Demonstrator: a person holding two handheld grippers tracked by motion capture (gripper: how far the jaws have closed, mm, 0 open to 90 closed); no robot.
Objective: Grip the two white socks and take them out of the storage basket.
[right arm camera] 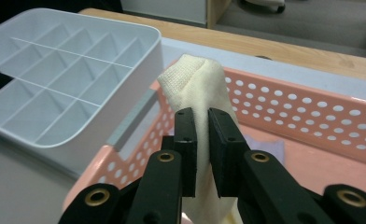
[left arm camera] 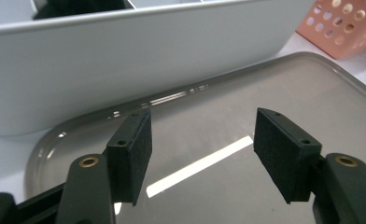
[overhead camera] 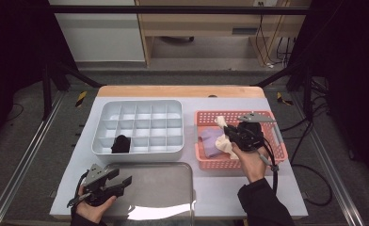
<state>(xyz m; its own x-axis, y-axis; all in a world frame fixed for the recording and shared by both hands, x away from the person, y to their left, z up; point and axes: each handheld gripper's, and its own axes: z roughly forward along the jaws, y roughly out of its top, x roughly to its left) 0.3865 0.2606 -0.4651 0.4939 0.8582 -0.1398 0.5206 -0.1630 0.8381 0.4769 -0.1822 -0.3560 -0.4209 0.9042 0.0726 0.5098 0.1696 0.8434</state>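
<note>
My right gripper (overhead camera: 226,133) (right arm camera: 202,140) is shut on a cream cloth (right arm camera: 197,86) and holds it above the pink perforated basket (overhead camera: 267,155) (right arm camera: 312,116); the cloth (overhead camera: 223,136) hangs down from the jaws. A purple cloth (overhead camera: 211,141) (right arm camera: 270,147) lies inside the basket. At the front left, my left gripper (overhead camera: 119,181) (left arm camera: 202,149) stands open over the grey metal tray (overhead camera: 173,188) (left arm camera: 265,93), nothing between its pads. A black item (overhead camera: 121,143) sits in a front-left cell of the white divided box (overhead camera: 140,106) (left arm camera: 125,56) (right arm camera: 69,88).
The white mat (overhead camera: 276,188) covers the table, with a wooden strip (overhead camera: 178,91) along the far edge. Black frame bars and cables flank the table on both sides. The divided box stands left of the basket, the tray in front of it.
</note>
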